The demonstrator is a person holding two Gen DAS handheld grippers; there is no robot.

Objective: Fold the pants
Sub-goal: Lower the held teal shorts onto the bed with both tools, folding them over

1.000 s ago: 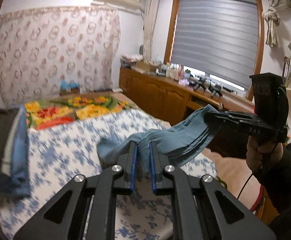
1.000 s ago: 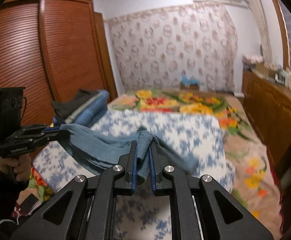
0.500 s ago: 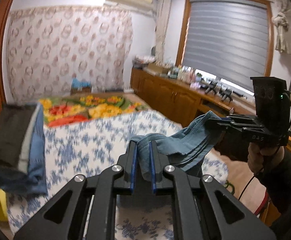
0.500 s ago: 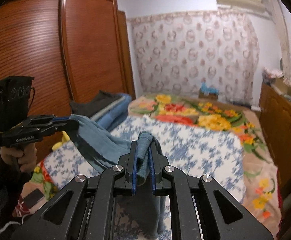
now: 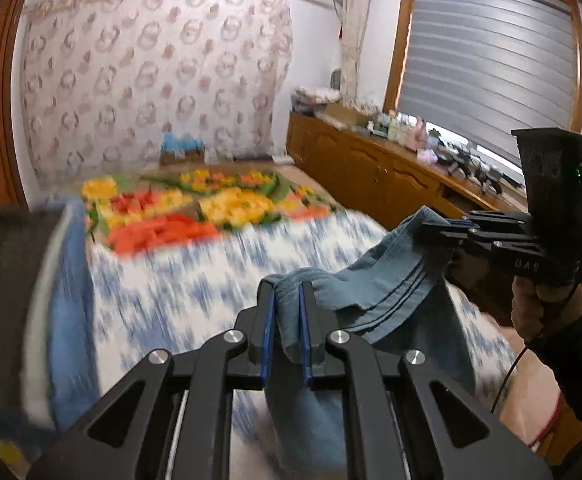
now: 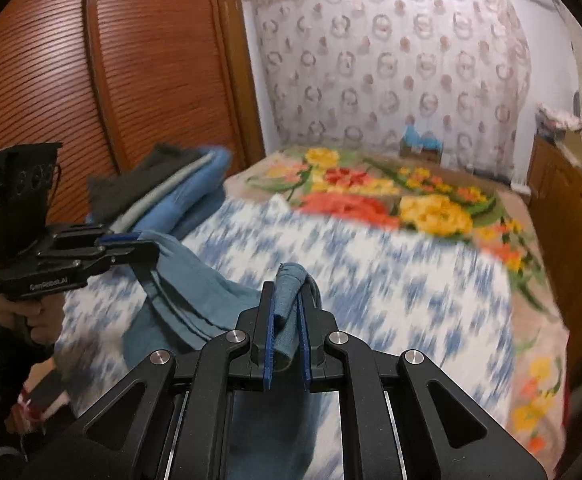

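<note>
Above the near end of the bed point(image 5: 195, 280), with its blue-and-white floral cover, the blue pants point(image 5: 371, 292) hang stretched between both tools. Left hand-held gripper point(image 5: 287, 320) is clamped tight on one bunched edge, and the right hand-held gripper point(image 6: 285, 320) is likewise closed on the other. A stack of folded clothes point(image 6: 163, 192) lies at the bed's left side, beside the wooden wardrobe point(image 6: 91, 80).

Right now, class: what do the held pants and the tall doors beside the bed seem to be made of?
Pants: soft matte teal woven cloth, possibly light denim; it drapes and creases between both claws. Doors: reddish-brown wood or wood-look, semi-gloss, with fine horizontal slats.
</note>
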